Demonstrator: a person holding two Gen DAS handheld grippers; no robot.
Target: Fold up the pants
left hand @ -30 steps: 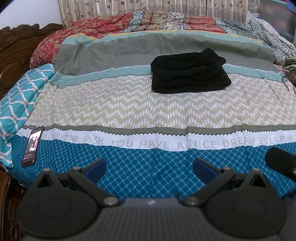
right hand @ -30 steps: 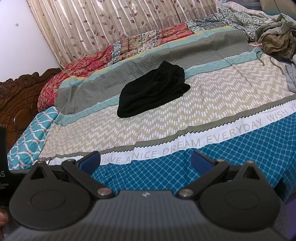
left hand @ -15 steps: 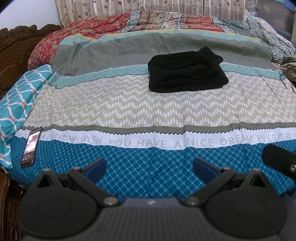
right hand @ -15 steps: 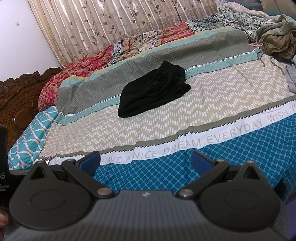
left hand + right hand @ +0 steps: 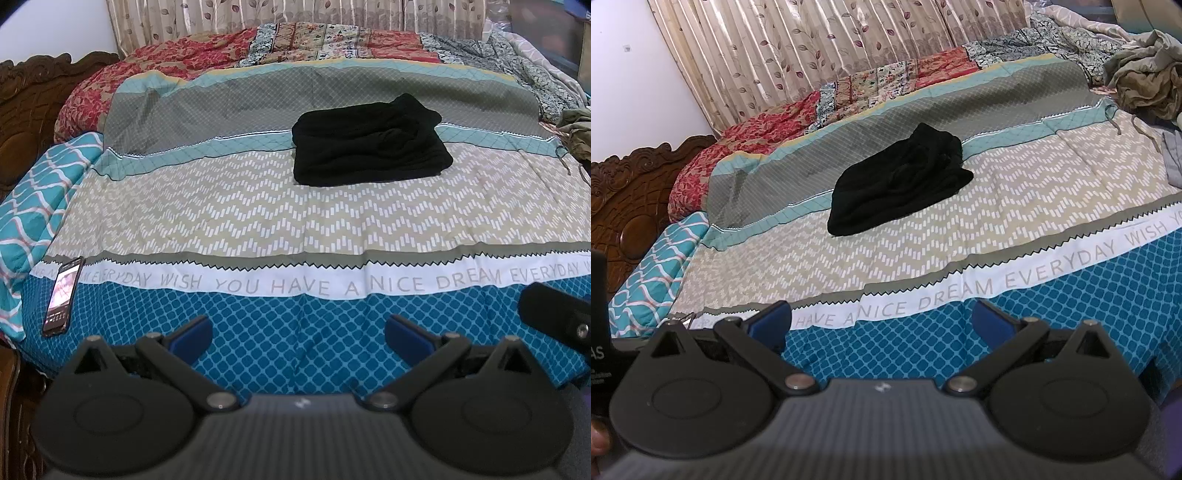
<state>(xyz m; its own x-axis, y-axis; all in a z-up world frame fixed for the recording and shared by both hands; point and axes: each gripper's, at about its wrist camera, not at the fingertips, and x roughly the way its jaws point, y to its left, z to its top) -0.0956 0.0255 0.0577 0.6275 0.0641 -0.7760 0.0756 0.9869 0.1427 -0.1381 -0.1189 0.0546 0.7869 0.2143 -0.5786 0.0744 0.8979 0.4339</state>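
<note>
The black pants lie folded in a compact bundle on the bed, far from both grippers; they also show in the right wrist view. My left gripper is open and empty, held above the blue patterned near edge of the bedspread. My right gripper is open and empty too, over the same near edge. Part of the right gripper's body shows at the right edge of the left wrist view.
A phone lies on the bedspread near the left edge. A carved wooden headboard stands at the left. A heap of olive clothes sits at the far right. A curtain hangs behind the bed.
Both grippers have drifted slightly, so the pants sit a little to the left in the left wrist view. Nothing was gripped or let go.
</note>
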